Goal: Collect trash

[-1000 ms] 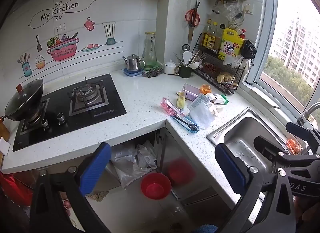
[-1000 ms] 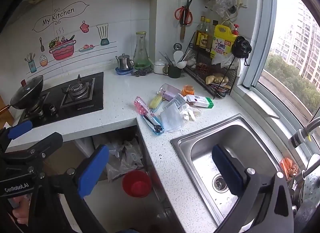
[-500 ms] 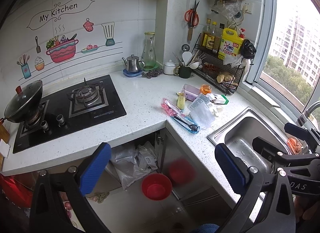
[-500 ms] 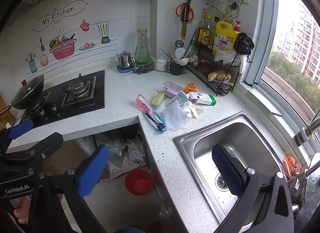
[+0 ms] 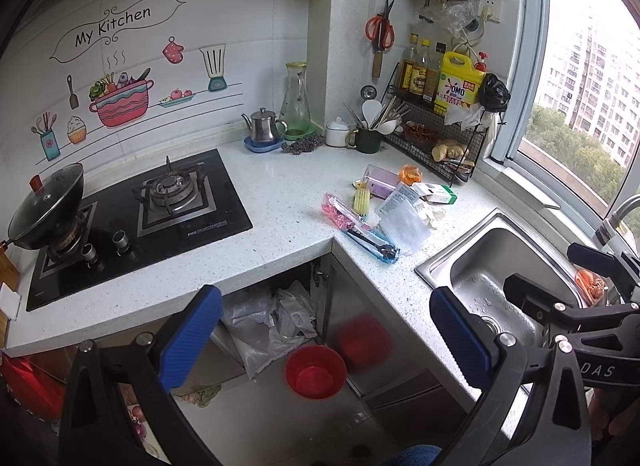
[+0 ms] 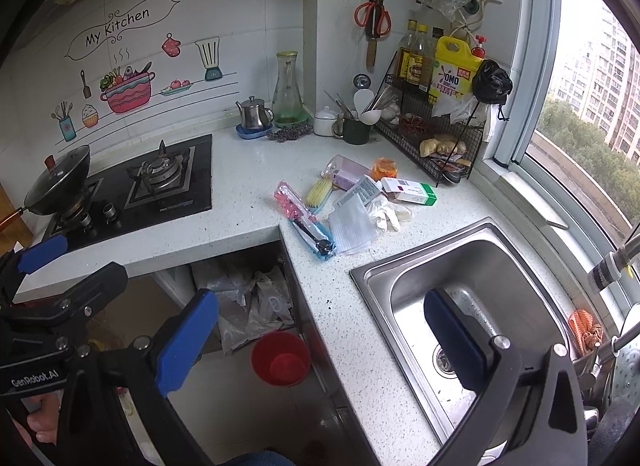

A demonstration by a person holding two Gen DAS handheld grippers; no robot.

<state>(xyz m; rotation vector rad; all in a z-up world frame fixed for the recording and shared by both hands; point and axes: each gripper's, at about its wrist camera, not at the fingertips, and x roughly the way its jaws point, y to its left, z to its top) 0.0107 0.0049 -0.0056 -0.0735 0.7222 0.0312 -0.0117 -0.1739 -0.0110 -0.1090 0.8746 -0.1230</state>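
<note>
A heap of trash lies on the white counter corner: a pink wrapper [image 5: 335, 213] [image 6: 289, 199], a blue packet with a black spoon [image 5: 376, 245] [image 6: 316, 238], a clear plastic bag [image 5: 402, 223] [image 6: 352, 223], a green-and-white box [image 5: 435, 193] [image 6: 410, 190], crumpled white gloves [image 6: 388, 213] and a yellow brush [image 6: 319, 190]. A red bin [image 5: 315, 372] [image 6: 281, 358] stands on the floor under the counter. My left gripper [image 5: 326, 340] and right gripper [image 6: 320, 336] both hang open and empty, well short of the heap.
A steel sink [image 6: 472, 306] lies to the right, a black gas hob [image 5: 136, 221] with a pan [image 5: 48, 205] to the left. A wire rack [image 5: 436, 145] with bottles, a kettle [image 5: 262, 129] and a glass carafe [image 5: 298, 103] line the wall. Plastic bags [image 6: 248, 306] fill the open cabinet.
Both grippers have drifted slightly forward toward the counter; the right view has shifted a little to the left. Both stay open and nothing was touched.
</note>
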